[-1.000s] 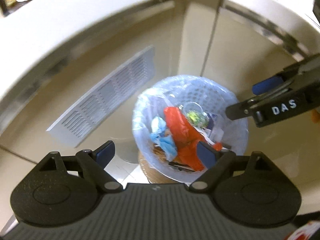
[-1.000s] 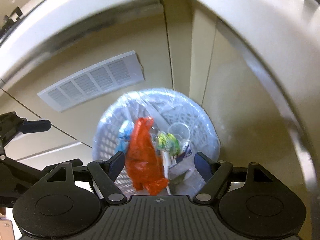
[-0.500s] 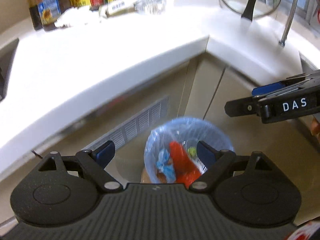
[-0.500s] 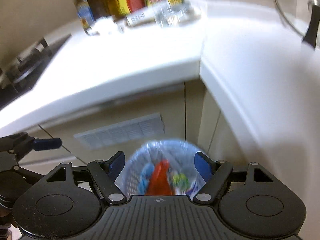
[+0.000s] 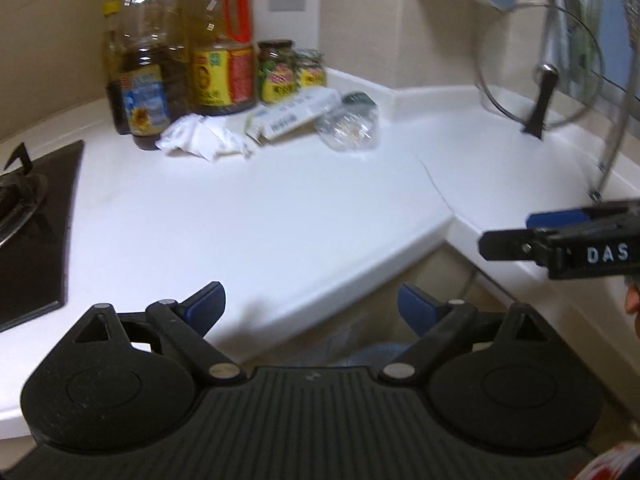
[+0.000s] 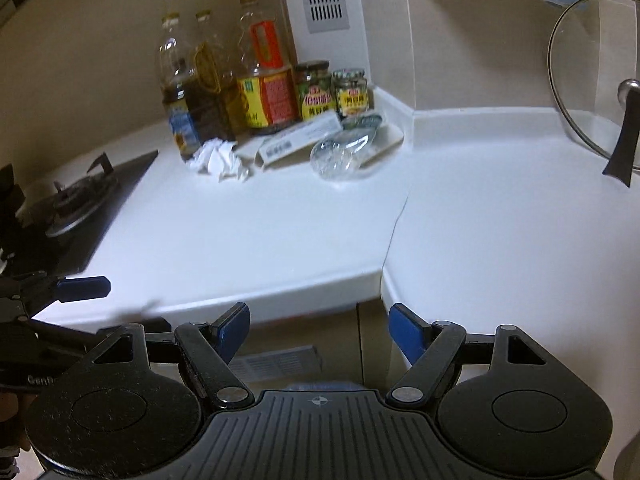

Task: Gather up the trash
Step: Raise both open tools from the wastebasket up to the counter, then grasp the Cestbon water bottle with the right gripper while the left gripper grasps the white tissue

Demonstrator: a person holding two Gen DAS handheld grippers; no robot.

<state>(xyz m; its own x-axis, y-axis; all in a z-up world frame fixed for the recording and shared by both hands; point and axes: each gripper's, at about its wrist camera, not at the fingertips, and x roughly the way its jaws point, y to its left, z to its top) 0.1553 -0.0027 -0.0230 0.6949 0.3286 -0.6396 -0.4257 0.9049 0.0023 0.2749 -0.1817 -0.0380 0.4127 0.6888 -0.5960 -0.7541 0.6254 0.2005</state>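
On the white counter (image 5: 260,216) lie a crumpled white paper (image 5: 204,140) (image 6: 220,160), a flat white carton (image 5: 296,116) (image 6: 298,140) and a crushed clear plastic bottle (image 5: 348,126) (image 6: 344,152), all near the back corner. My left gripper (image 5: 310,304) hovers at the counter's front edge, its jaws opening with nothing between them. My right gripper (image 6: 320,322) is open and empty beside it, and it also shows at the right of the left wrist view. Only the lined trash bin's rim (image 5: 372,350) (image 6: 320,385) peeks out below the grippers.
Oil bottles (image 5: 224,44) and two jars (image 5: 292,72) stand against the back wall behind the trash. A black gas hob (image 6: 80,204) sits at the left. A glass pot lid (image 5: 540,68) leans at the right, beside a metal tap pipe (image 5: 616,136).
Both grippers have risen from above the bin to counter height. The bin with its red bag has dropped almost out of view, and the countertop with its bottles and litter has come into view.
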